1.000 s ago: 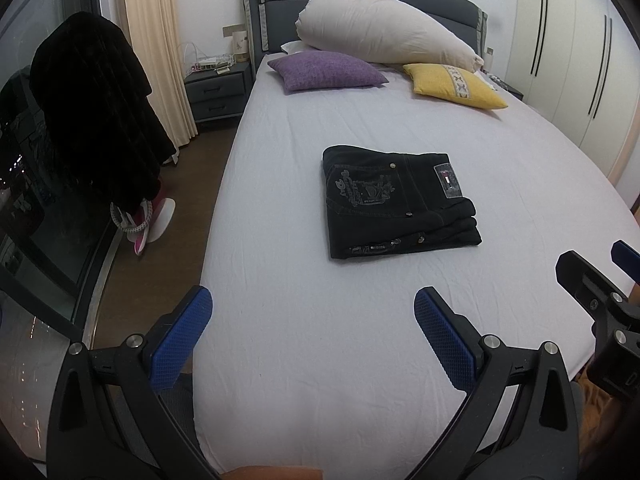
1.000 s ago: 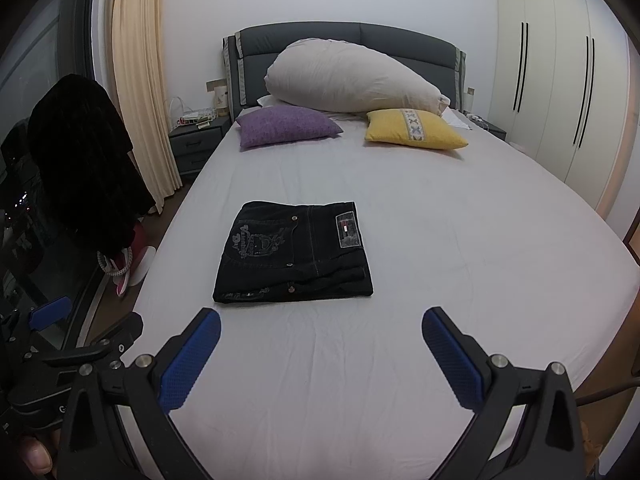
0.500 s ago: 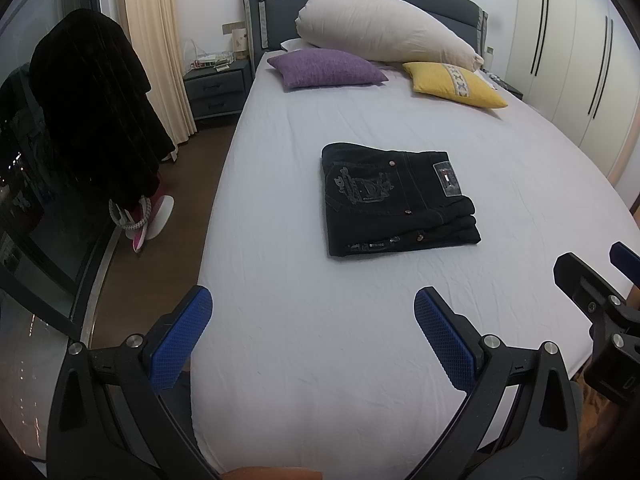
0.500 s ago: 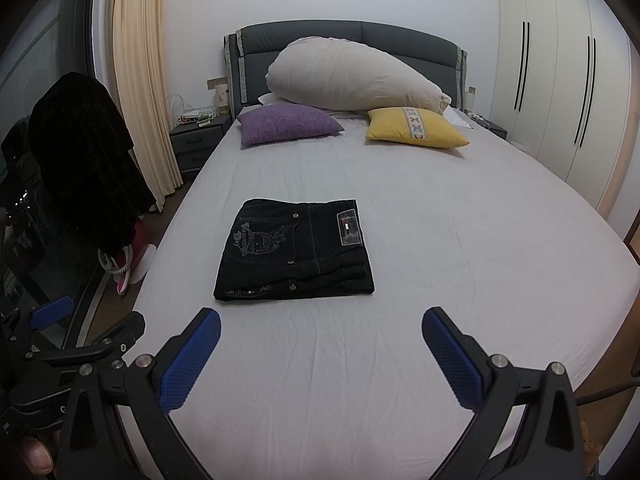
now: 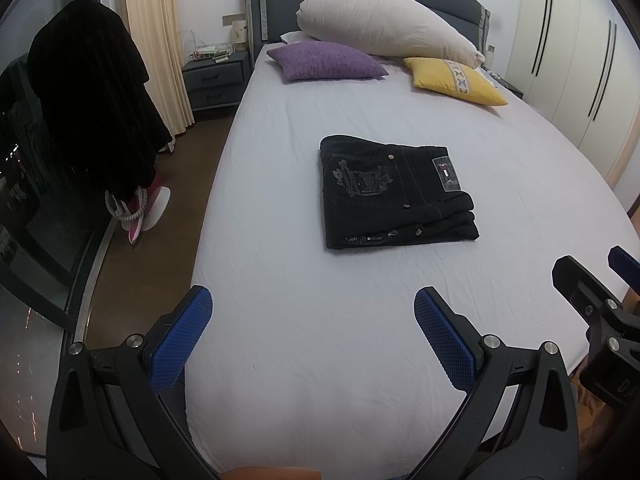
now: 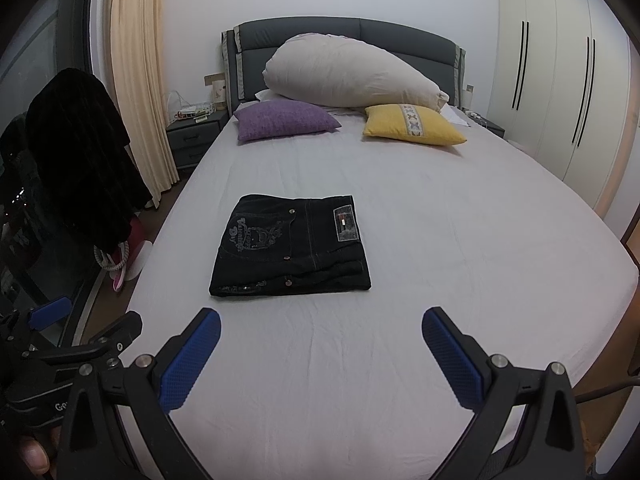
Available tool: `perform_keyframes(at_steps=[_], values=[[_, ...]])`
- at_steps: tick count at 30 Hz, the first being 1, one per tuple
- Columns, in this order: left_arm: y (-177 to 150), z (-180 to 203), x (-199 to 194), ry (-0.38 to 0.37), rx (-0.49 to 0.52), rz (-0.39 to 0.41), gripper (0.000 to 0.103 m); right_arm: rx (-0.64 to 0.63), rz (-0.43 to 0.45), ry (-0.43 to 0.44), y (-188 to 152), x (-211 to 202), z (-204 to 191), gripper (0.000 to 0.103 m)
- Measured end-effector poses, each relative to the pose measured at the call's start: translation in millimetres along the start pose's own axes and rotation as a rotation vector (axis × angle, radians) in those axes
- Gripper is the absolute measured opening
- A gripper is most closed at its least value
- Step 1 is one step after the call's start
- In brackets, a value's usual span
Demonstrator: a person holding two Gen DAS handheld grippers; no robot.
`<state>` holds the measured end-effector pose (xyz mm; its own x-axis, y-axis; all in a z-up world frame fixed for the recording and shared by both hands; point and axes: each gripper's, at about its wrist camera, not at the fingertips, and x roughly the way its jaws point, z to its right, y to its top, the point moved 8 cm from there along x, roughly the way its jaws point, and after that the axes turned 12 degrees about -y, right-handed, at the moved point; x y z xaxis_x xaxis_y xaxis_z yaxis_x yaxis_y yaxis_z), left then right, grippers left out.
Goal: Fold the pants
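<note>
Folded pants (image 5: 394, 192) lie on the bed (image 5: 320, 320) beyond both spread, empty tools (image 5: 312, 320) (image 6: 320, 340).

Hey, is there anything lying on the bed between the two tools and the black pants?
Nothing visible. Only bare white sheet lies between the open left tool, the open right tool and the folded black pants.
</note>
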<state>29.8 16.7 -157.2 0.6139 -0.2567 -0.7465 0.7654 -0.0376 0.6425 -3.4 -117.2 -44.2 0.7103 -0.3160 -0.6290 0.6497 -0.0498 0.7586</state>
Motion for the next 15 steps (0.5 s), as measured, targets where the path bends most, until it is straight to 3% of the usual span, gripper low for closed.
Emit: perform_keyframes(at_steps=[15], values=[[4.6,-4.1,-0.9,-0.004,0.002,-0.007,0.103,-0.005,-0.01,0.008,-2.2,2.1,1.5,0.103]])
